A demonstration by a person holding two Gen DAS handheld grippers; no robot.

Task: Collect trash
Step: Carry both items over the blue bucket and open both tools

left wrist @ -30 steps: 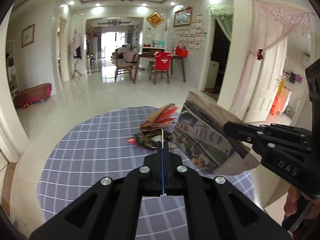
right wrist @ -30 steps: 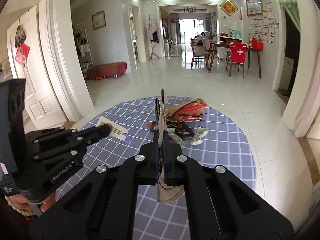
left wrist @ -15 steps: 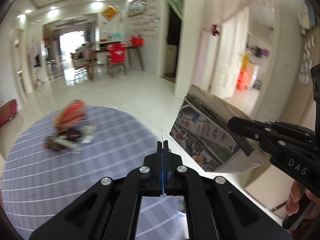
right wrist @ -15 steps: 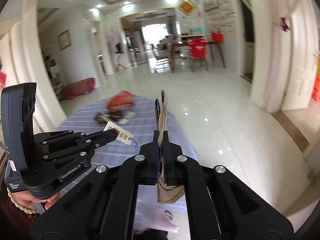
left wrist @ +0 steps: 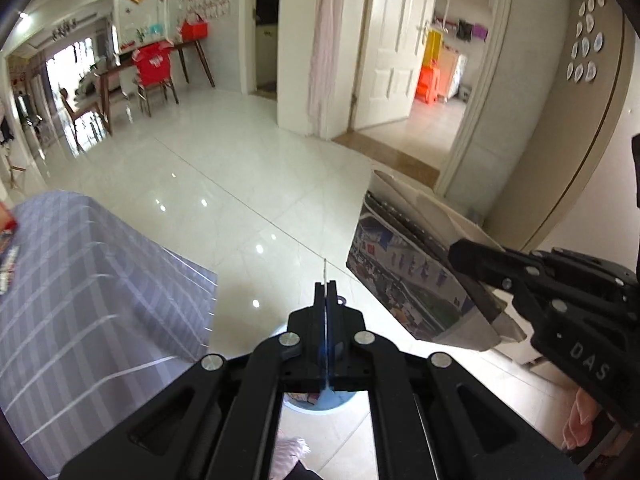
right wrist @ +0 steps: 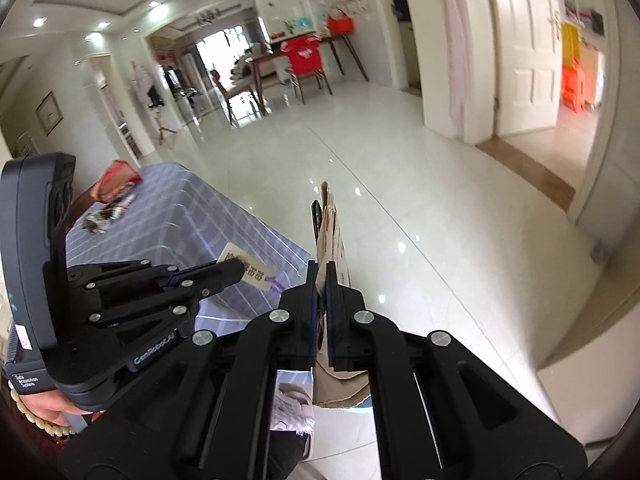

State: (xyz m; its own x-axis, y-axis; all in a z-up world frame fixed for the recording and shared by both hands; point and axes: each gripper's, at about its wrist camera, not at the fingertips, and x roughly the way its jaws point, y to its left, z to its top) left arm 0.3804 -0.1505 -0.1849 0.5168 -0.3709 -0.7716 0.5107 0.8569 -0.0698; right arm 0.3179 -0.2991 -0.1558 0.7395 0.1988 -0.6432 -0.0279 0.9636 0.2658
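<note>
While both jaws clamp paper scraps, glossy white tiles (left wrist: 224, 184) stretch beside the checked tablecloth (left wrist: 80, 280)

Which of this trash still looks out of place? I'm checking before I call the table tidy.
A heap of wrappers lies loose on the checked tablecloth. The left gripper pinches a small tag, and the right gripper holds a flattened printed paper bag.

A checked table (left wrist: 100, 280) was seen left of the fingers (left wrist: 320, 292), a glossy tiled floor (left wrist: 224, 176) ahead, and a white door (left wrist: 394, 40) beyond, to their right.
</note>
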